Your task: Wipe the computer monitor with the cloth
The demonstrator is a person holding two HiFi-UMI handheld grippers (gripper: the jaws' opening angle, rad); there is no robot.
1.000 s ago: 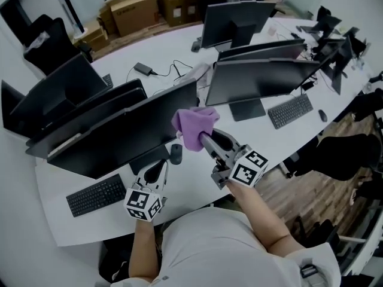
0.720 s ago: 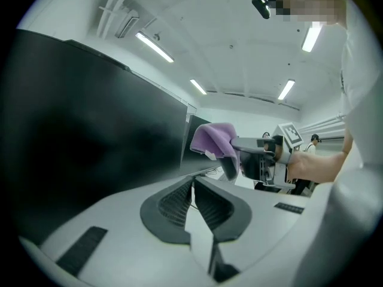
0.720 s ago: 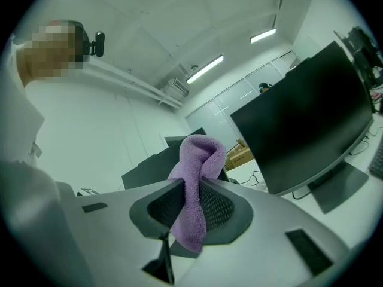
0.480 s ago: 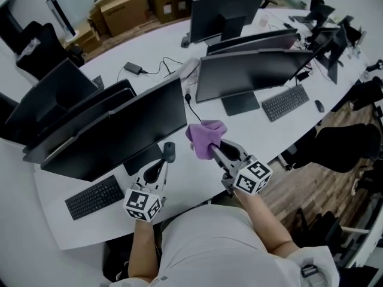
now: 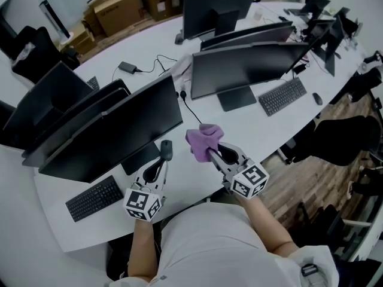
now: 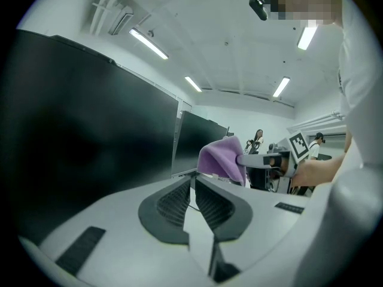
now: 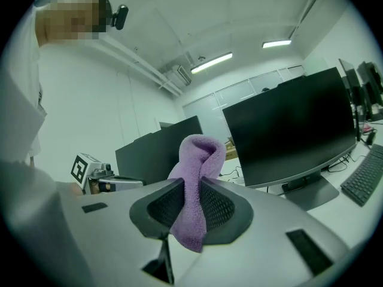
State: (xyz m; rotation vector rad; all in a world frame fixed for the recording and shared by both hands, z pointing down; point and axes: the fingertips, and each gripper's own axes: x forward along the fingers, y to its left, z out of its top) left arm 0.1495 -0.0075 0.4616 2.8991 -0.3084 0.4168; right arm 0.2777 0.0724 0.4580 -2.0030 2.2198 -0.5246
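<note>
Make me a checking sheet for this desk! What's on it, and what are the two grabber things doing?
Surface: white curved desk.
Job's things: purple cloth held up, not touching the nearest monitor, whose screen is dark.
Clutter: near keyboard, far keyboard, mouse.
Grippers: left gripper shut, empty; right gripper shut on the purple cloth.
Cables: black cable across the desk; power brick with its lead.
Surroundings: more monitors, cardboard boxes, black chairs, wooden floor.
</note>
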